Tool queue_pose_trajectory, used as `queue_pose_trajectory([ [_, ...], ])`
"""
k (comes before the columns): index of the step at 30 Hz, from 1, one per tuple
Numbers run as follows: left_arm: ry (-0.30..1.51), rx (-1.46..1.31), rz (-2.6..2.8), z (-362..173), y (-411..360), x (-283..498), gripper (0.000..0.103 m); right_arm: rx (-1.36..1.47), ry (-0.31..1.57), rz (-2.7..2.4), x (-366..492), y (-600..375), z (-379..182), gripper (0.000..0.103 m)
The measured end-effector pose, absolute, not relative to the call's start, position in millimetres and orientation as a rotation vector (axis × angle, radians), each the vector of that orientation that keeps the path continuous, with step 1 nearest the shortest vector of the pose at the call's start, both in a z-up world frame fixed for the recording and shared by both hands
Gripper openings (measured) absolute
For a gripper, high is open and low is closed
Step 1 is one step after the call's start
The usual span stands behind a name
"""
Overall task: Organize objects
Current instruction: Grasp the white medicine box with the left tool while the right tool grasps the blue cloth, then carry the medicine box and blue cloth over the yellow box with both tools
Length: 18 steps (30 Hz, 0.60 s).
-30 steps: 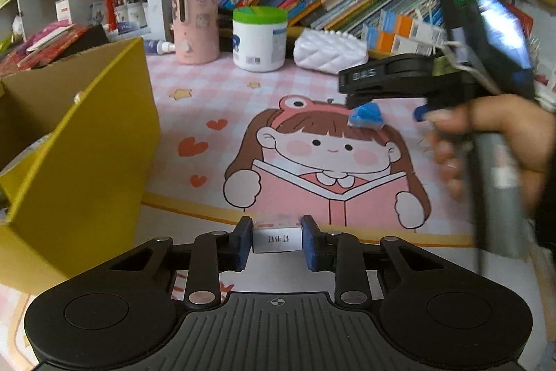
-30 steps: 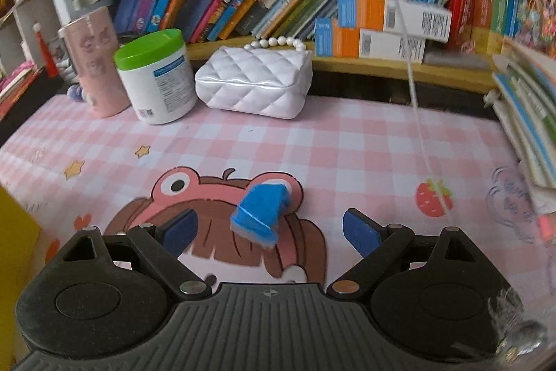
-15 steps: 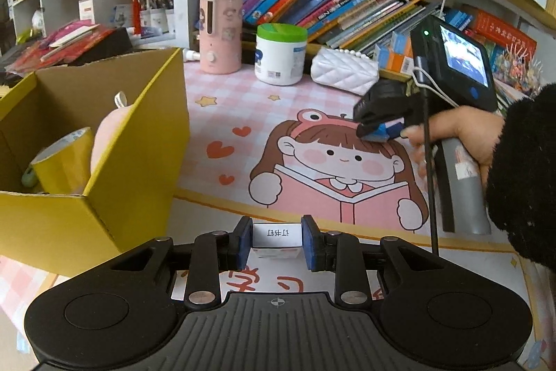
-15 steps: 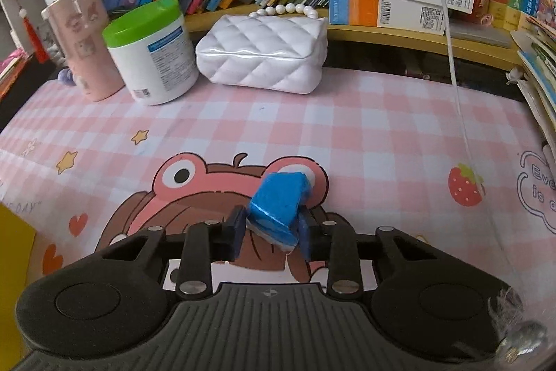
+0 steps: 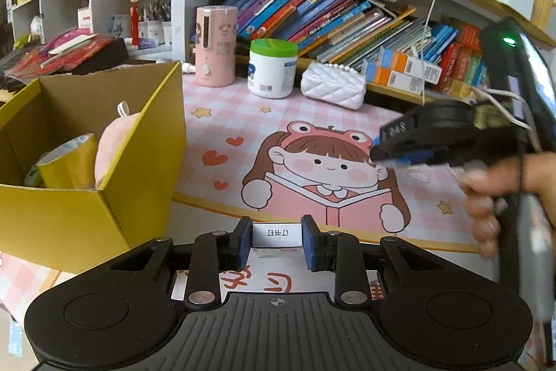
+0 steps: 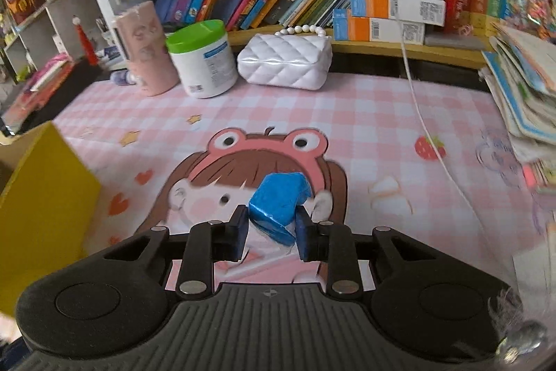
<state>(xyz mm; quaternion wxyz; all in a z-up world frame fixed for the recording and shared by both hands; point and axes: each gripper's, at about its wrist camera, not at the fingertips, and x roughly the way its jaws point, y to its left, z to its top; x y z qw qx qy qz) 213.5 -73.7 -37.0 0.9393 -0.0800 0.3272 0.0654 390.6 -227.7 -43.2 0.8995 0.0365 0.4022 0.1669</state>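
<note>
left wrist view: left tongs (image 5: 277, 244) clamped on a small white box (image 5: 276, 236) with printed characters, held above the counter (image 5: 226, 113) edge, beside the yellow cardboard box (image 5: 69, 218). yellow tape roll (image 5: 67, 162) and pink plush (image 5: 111, 152) sit inside that box. right wrist view: right tongs (image 6: 271, 232) clamped on a blue wrapped block (image 6: 278, 206), tilted, over the cartoon girl mat (image 6: 365, 127). person's hand (image 5: 500, 197) grips the right tool. white quilted purse (image 6: 285, 61) and green-lid tub (image 6: 203, 58) at the counter's back, well apart.
</note>
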Motion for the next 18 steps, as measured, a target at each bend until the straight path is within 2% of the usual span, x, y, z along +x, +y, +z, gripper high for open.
queue_pose_trajectory([
  [8, 0.624, -0.185, 0.092, -23, -60, 184, 0.028, 0.078, 0.809, 0.346, 316, -232, -23, 0.026],
  [18, 0.607, -0.206, 0.082, -16, -18, 130, 0.028, 0.065, 0.848, 0.315, 235, -206, -24, 0.026],
])
